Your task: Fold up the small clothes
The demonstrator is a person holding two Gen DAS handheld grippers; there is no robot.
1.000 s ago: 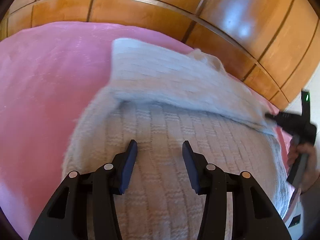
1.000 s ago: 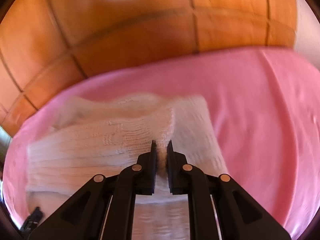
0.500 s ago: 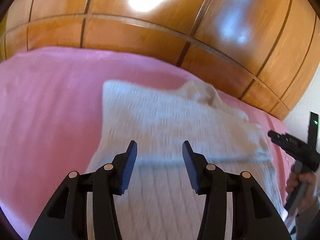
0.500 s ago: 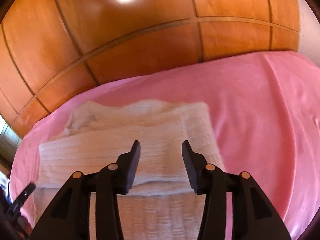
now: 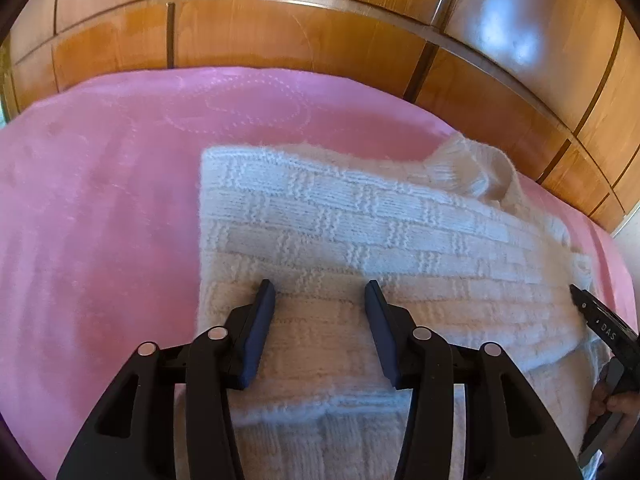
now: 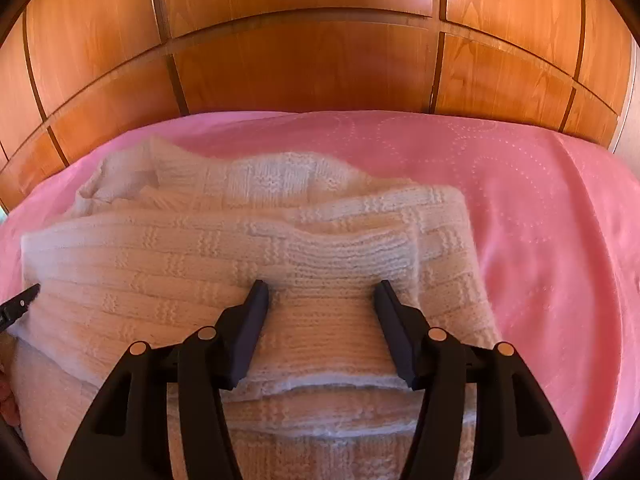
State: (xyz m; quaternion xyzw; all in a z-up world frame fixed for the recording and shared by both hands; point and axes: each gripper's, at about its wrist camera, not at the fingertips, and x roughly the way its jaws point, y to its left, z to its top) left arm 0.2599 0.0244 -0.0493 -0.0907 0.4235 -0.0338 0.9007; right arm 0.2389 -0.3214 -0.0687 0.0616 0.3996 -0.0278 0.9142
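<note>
So the right gripper (image 6: 320, 290) has let go since a second ago: back then it was pinched tight on a fold of the white knit sweater (image 5: 360, 240), and now its jaws are opening, standing wide over the cloth with nothing pressed between the pads. The flap it carried over is now lying flat across the rest of the sweater, so I'd say this fold is basically laid down and released. The left gripper (image 5: 320, 296) has slid along over the knit too, but its jaws sit at the same half-open gap as before, empty, hovering just above the near layers. The sweater is a folded bundle on the pink bedspread (image 5: 100, 220), towards the far edge of the bed, closer to the wood-panelled wardrobe (image 6: 320, 60) than to the near side. Its long axis runs side to side, roughly parallel to that far edge, with the ribbed collar (image 5: 468, 168) bunched up at the far side nearest the wardrobe. In the left wrist view the tip of the right gripper pokes in at the right-hand end of the bundle, with the person's fingers (image 5: 616, 404) wrapped on its handle. My guess is there's one more fold to go, end over end along that long axis, or maybe just some smoothing.
</note>
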